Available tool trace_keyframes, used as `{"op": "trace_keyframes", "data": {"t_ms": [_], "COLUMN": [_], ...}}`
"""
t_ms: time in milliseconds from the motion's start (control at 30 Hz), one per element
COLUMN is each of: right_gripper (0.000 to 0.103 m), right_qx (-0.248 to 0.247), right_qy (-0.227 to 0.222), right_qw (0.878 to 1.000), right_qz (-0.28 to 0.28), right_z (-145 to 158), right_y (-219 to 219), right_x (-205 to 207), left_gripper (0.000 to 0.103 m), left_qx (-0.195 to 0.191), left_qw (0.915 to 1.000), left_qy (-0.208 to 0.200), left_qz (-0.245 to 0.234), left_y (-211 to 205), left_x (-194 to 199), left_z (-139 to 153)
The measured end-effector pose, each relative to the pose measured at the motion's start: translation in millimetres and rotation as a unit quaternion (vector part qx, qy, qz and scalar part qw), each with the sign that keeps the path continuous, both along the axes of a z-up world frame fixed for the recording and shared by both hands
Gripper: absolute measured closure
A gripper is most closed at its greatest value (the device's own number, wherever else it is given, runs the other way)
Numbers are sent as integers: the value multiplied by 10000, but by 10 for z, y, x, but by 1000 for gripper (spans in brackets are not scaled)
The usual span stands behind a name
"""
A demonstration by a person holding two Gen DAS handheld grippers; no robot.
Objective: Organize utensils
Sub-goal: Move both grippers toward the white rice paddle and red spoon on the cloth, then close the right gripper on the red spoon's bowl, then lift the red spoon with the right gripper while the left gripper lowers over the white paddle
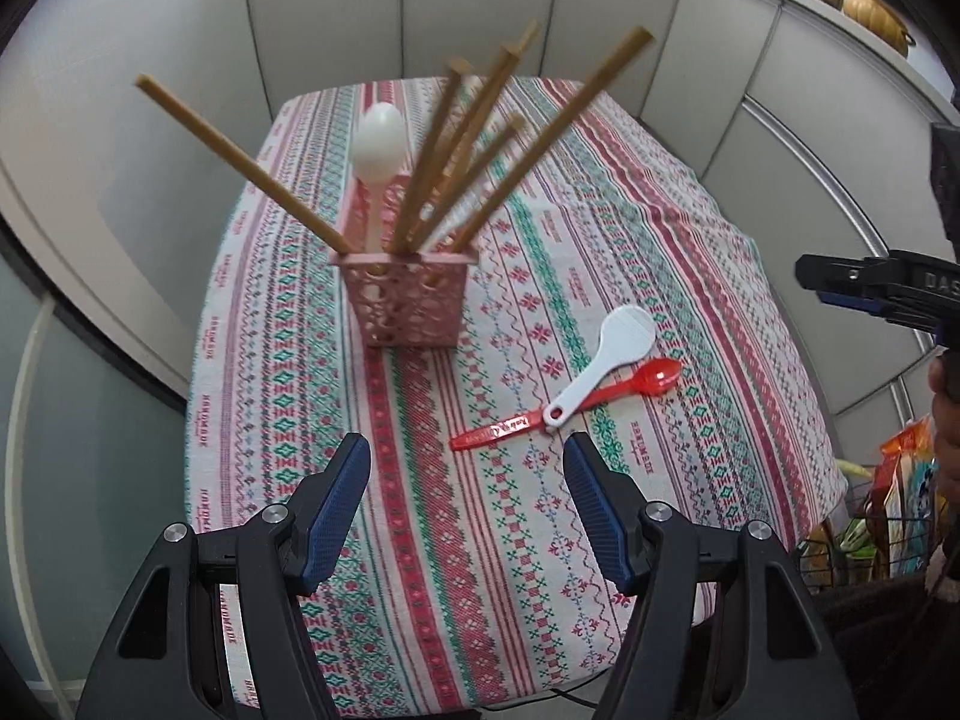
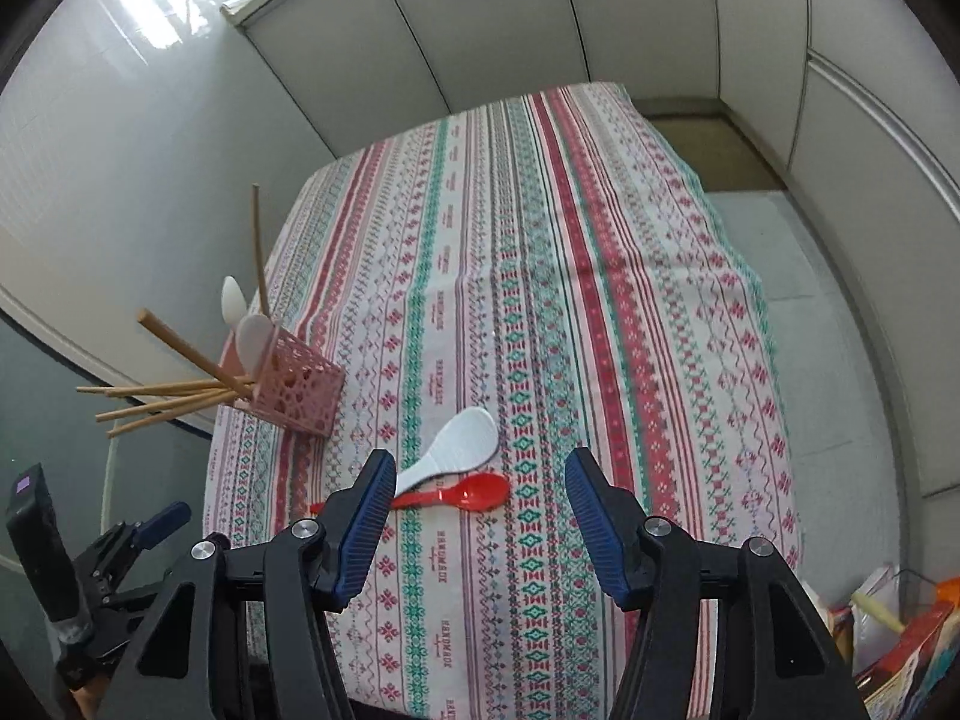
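Both grippers have black plastic frames with triangular cut-outs, round silver screws and ribbed blue fingers (image 1: 339, 510). White lettering marks the right gripper (image 1: 810, 285). The person wears a dark sleeve (image 1: 888, 618).

We hold both tools angled steeply downward. Our left tool (image 1: 467, 507) has its blue-padded fingers (image 1: 336, 510) spread apart with nothing between them. Our right tool (image 2: 480, 516) likewise stands with its fingers (image 2: 591, 525) apart, gripping nothing, pads touching nothing.
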State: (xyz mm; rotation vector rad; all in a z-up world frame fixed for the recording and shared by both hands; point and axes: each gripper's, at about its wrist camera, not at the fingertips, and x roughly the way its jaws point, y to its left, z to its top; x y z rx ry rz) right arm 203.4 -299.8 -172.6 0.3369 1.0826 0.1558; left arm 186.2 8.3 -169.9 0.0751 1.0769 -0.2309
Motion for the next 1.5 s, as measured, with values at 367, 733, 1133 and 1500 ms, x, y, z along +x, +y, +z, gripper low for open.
{"op": "trace_keyframes", "data": {"t_ms": [367, 733, 1133, 1500], "right_gripper": [43, 68, 97, 98], "right_qx": [548, 1030, 1160, 378], "right_qy": [1111, 1380, 1279, 780], "right_qw": [9923, 9850, 9850, 9962], "right_qz": [-63, 46, 77, -36], "right_z": [-853, -1225, -1273, -777], "right_y": [-67, 111, 184, -416], "right_x": [123, 371, 534, 171], "left_gripper": [34, 34, 34, 34], "left_qx": [268, 589, 599, 696], "left_qw": [9975, 9942, 9936, 9894], "left_qy": [408, 537, 501, 451], "left_qz": [-512, -723, -820, -1190], "left_y": [-342, -485, -563, -972], "left_x": [-7, 47, 79, 112], "left_z": [-334, -498, -455, -501]}}
